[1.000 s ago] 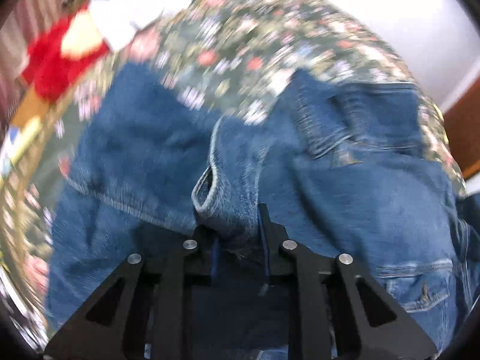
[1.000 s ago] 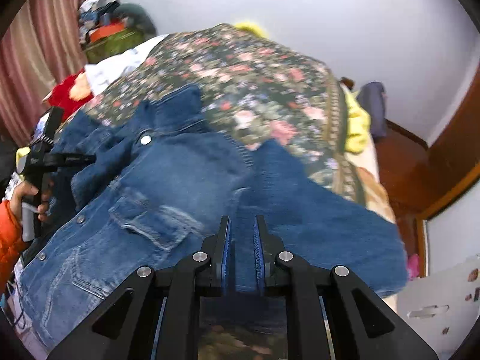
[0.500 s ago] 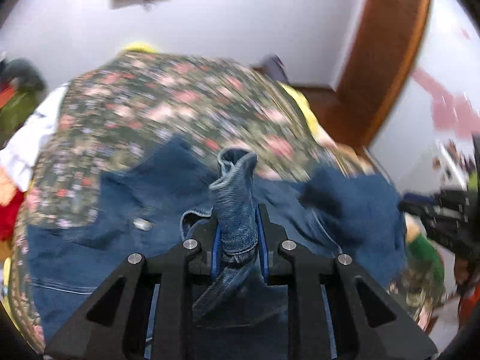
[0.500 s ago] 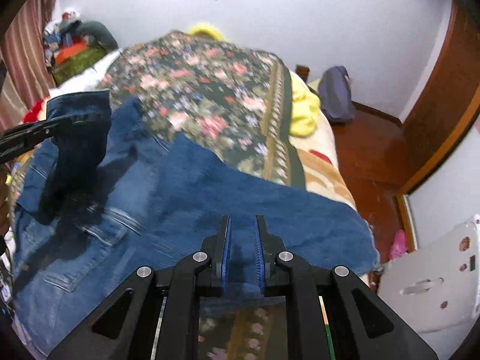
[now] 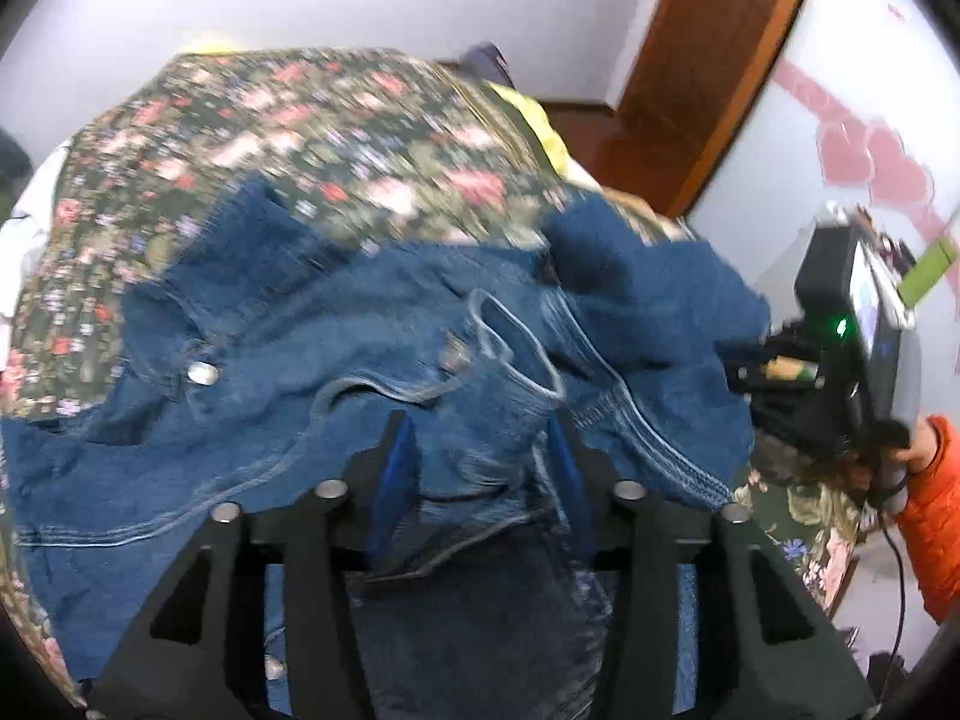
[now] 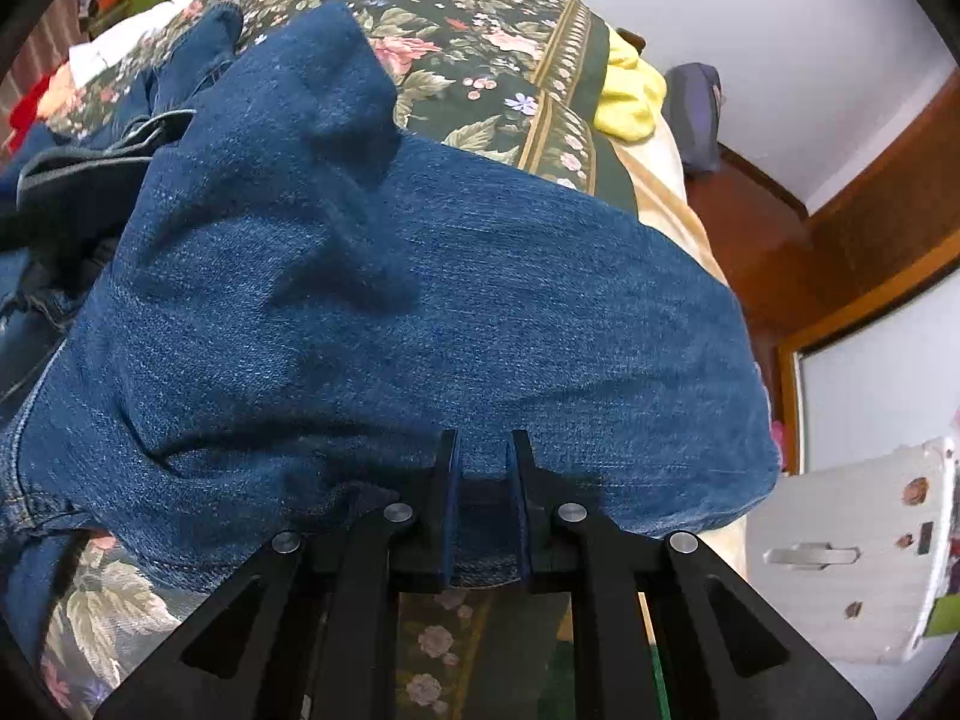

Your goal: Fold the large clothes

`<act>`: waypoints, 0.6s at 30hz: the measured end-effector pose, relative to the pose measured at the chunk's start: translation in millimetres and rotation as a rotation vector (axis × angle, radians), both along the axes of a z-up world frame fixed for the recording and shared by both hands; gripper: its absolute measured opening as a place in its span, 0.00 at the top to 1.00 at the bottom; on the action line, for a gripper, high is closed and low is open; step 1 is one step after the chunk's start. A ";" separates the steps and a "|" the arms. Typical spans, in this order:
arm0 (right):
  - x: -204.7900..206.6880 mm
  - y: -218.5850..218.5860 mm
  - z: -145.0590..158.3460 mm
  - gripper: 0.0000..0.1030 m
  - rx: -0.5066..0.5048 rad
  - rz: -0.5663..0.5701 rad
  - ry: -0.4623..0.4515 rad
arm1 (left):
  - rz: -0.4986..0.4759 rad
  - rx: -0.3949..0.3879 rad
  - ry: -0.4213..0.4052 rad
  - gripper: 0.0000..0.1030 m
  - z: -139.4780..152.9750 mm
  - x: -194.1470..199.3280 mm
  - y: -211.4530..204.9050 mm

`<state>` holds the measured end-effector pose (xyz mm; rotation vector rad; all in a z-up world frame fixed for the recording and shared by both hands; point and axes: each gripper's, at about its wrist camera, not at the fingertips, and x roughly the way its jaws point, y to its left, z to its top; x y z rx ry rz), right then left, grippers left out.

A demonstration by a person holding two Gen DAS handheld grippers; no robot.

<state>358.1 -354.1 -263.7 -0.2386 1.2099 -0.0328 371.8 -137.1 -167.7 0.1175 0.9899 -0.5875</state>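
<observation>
The denim jacket (image 5: 420,324) lay spread across the floral bedspread (image 5: 288,120), collar end toward the far side, one metal snap button (image 5: 203,372) showing. The left gripper (image 5: 480,468) was opening, its blue pads standing apart over a rumpled sleeve or front panel; the denim lay between them but no longer looked pinched. The right gripper (image 6: 483,480) was clamped narrowly on the jacket's hem edge, holding a folded-over flap of plain denim. To do this fold well, the left likely needed to let the cloth settle flat and clear it without snagging, while the right laid its edge down square on the layer beneath before letting go. No brand, label or readable writing showed on the jacket or elsewhere.
</observation>
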 end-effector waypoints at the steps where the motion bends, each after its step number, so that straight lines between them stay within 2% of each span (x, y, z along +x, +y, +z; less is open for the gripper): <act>1: 0.8 0.9 0.5 0.89 0.001 -0.001 0.003 | 0.019 0.000 -0.011 0.47 4.0 2.4 4.5; 6: 5.1 -10.3 2.5 0.89 0.041 -0.021 0.019 | 0.135 -0.012 -0.011 0.46 8.9 19.6 48.9; 11: 4.2 -24.4 2.5 0.89 0.076 -0.050 0.043 | 0.211 0.028 0.045 0.45 -14.6 36.5 67.1; 14: 2.9 -27.9 1.8 0.89 0.059 -0.058 0.051 | 0.178 0.022 0.119 0.45 -38.6 37.2 56.6; 18: -9.4 -31.8 3.0 0.88 0.014 -0.066 0.053 | 0.094 0.062 0.168 0.45 -66.3 30.5 22.9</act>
